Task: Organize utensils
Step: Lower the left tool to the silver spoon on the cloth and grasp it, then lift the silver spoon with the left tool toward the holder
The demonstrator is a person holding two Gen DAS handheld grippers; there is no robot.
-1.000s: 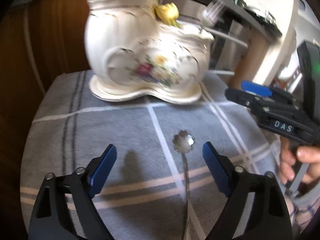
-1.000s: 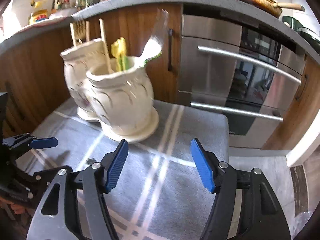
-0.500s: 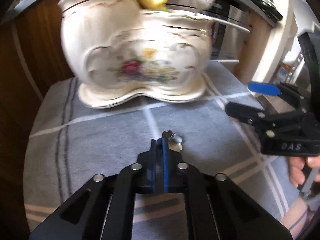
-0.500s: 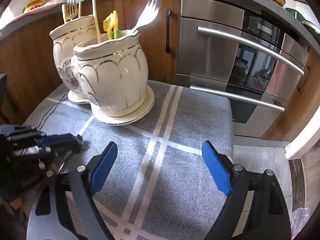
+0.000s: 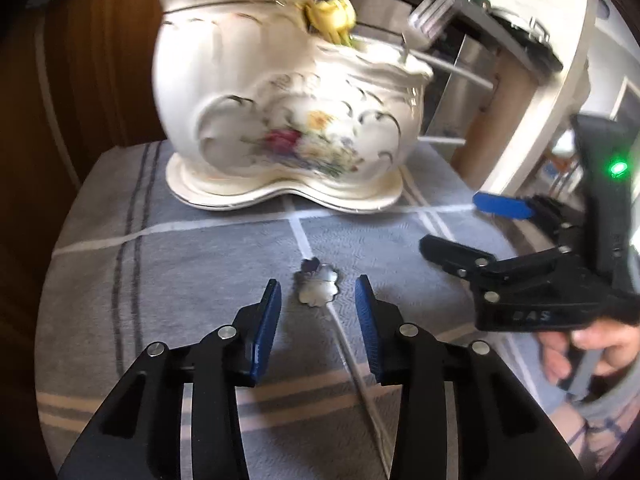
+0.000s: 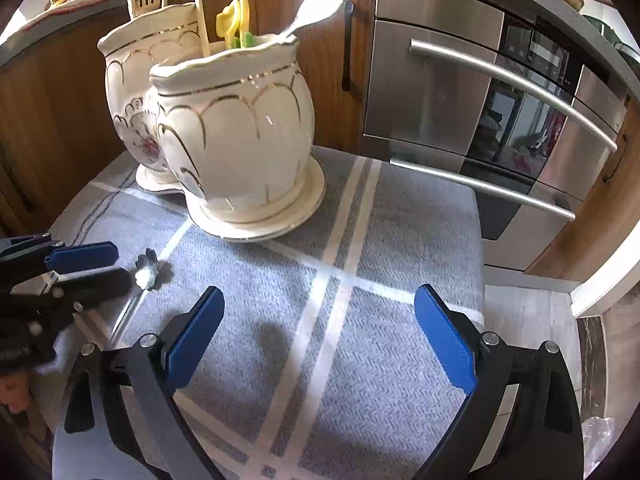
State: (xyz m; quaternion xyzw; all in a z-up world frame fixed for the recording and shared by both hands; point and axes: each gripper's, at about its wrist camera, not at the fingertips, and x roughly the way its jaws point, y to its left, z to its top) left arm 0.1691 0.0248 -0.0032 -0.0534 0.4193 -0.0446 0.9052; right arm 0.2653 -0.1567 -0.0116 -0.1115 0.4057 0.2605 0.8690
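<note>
On the worktop, your left tongs are opening around the flower-headed utensil, gripping nothing; right tongs gape, opening, empty. Re-grip its stem next.

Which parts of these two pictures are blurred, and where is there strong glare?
Left wrist view: the white holder and clear fork are smeared by motion blur, while the left tongs stay sharp. Right wrist view: mostly sharp; sunlight glares on the flower-shaped spoon end; the fisheye bends the oven handles.
</note>
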